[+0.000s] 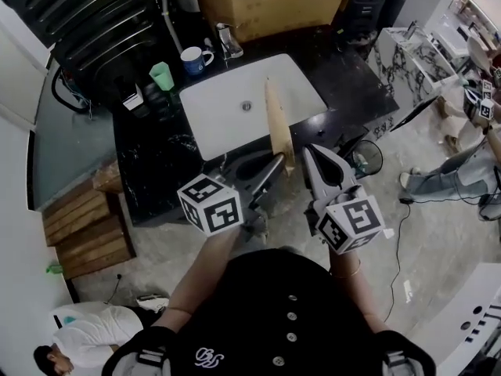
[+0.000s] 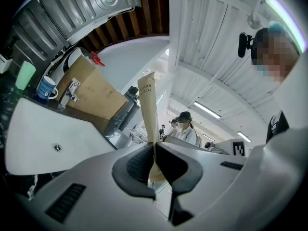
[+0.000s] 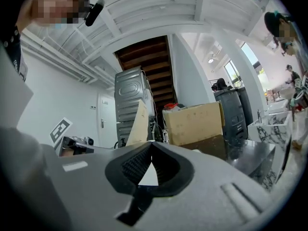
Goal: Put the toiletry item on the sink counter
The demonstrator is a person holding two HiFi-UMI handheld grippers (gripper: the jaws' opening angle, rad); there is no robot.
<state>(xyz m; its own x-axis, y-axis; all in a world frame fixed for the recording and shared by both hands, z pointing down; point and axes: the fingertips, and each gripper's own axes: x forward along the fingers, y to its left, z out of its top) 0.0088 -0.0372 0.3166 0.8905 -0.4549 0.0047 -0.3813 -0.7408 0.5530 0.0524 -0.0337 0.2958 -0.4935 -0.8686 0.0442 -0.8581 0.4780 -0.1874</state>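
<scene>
Basin [image 1: 227,116] lies open (seemingly bare); green cup [image 1: 162,75], mug [image 1: 193,59], faucet [image 1: 227,41] crowd its back rim.

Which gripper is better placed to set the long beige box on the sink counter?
Left. The left gripper is shut on the long beige box, held near the sink counter. The right gripper is shut with nothing between its jaws.
</scene>
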